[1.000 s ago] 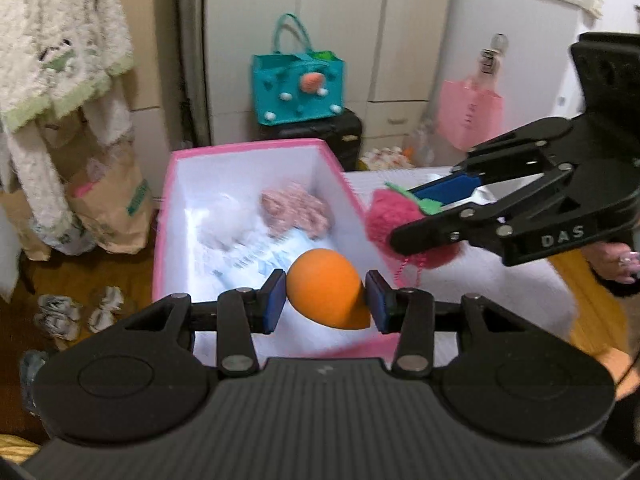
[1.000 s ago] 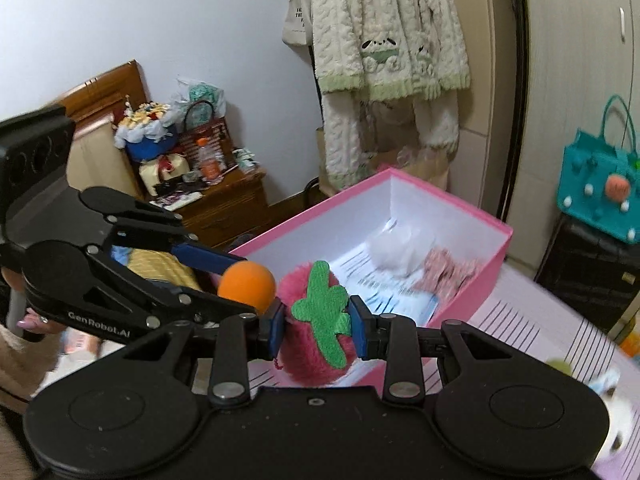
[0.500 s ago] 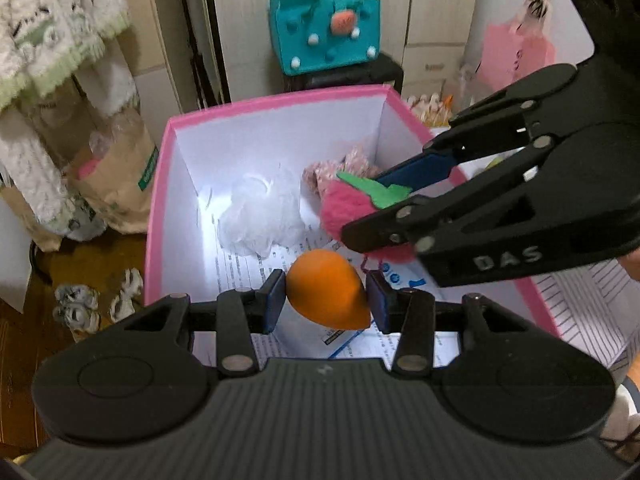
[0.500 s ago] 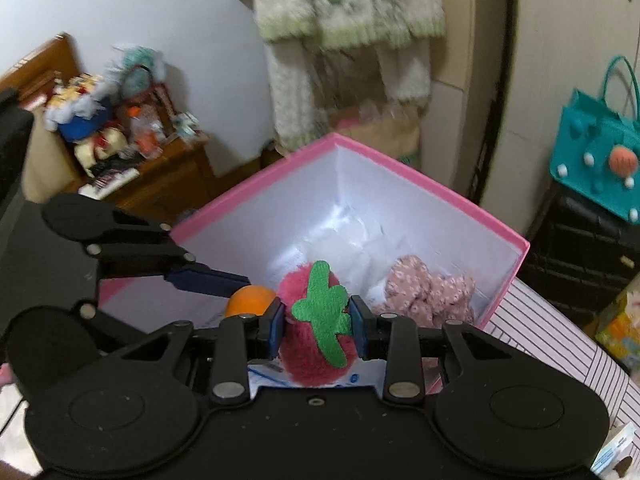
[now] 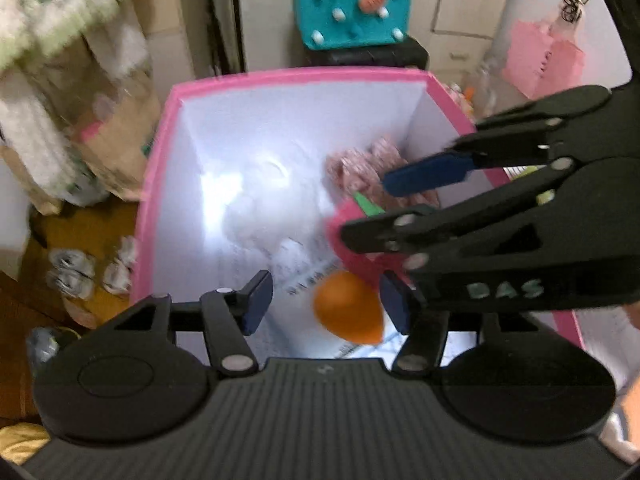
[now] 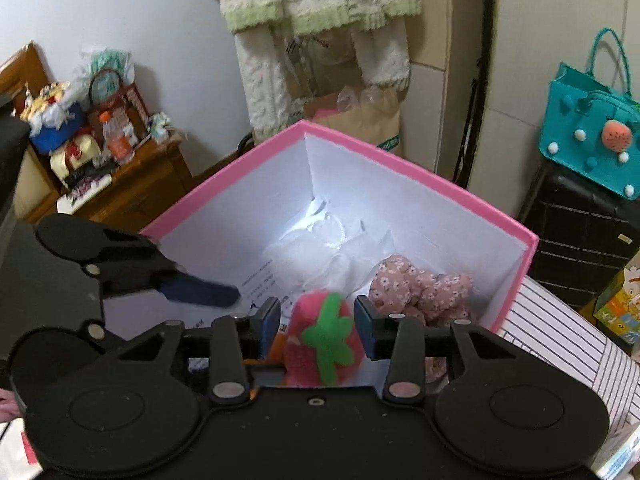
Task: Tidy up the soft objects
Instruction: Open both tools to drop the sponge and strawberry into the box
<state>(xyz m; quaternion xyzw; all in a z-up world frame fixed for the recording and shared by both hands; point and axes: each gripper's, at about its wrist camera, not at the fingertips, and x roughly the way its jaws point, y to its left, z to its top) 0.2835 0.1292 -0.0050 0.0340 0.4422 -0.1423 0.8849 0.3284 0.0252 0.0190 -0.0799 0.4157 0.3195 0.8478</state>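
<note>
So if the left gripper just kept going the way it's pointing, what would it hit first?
Probably the orange ball, loose between the open left gripper; its jaws have just been opening. Beyond that, the printed paper on the pink box floor, though depth is unclear.

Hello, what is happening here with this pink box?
A person holds two grippers over the open pink box, putting soft toys inside. The left gripper has just been opening; the orange ball sits between its jaws, free of the left pad. The right gripper has just been opening too, with the plush strawberry loose between its jaws. A floral fabric piece and something white already lie inside.
</note>
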